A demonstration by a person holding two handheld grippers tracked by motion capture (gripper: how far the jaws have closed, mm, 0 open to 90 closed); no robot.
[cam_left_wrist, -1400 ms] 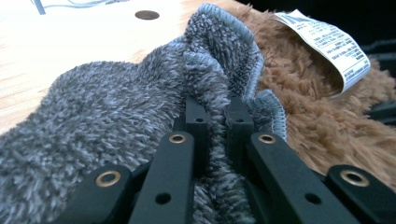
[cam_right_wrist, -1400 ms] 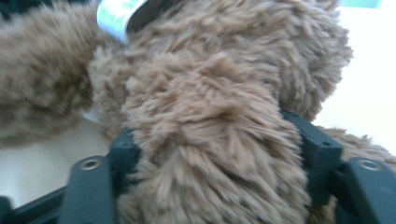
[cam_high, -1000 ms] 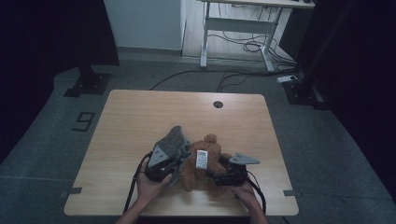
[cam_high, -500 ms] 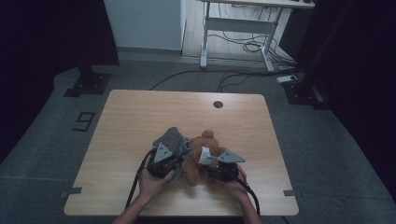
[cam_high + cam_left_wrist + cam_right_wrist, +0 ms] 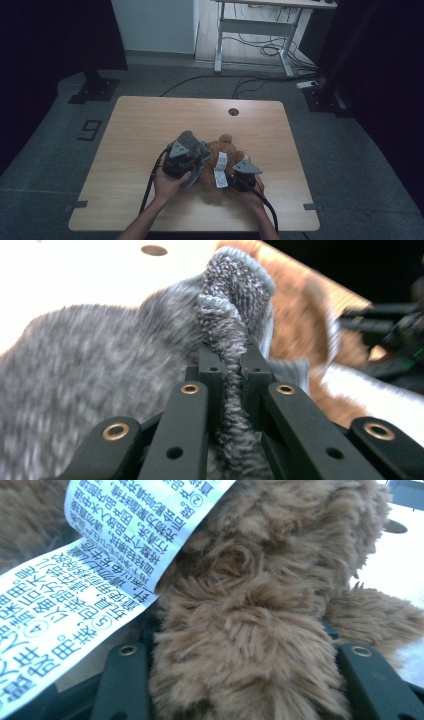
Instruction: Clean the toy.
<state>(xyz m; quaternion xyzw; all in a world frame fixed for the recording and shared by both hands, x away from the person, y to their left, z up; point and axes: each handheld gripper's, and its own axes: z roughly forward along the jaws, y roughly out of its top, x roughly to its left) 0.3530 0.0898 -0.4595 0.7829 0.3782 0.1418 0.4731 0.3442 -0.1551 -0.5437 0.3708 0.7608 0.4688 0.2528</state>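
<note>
I have the left gripper [image 5: 230, 365] clamped tight on a fold of the grey knitted fleece garment [image 5: 100, 370], the cloth pinched flat between its black jaws and standing up in a ridge above them. My right gripper [image 5: 240, 645] has just been closing its jaws, and a thick limb of the brown shaggy plush teddy bear [image 5: 260, 605] sits between them; the fur bulges over both jaws, so I read it as gripped. The bear lies on the light wooden table [image 5: 150, 120], near the front edge and between my two hands, with the grey garment against its left side. A white printed paper label [image 5: 90, 580] hangs off the bear, across the right gripper's view.

My worry is the pull. If I draw the garment away while the right jaws hold mostly pile rather than stuffing, the limb could slide out and the whole bear would drag along. The left pinch is a narrow fold, so a hard tug may stretch the knit or let it slip. The label could also snag under the right jaw and tear.
</note>
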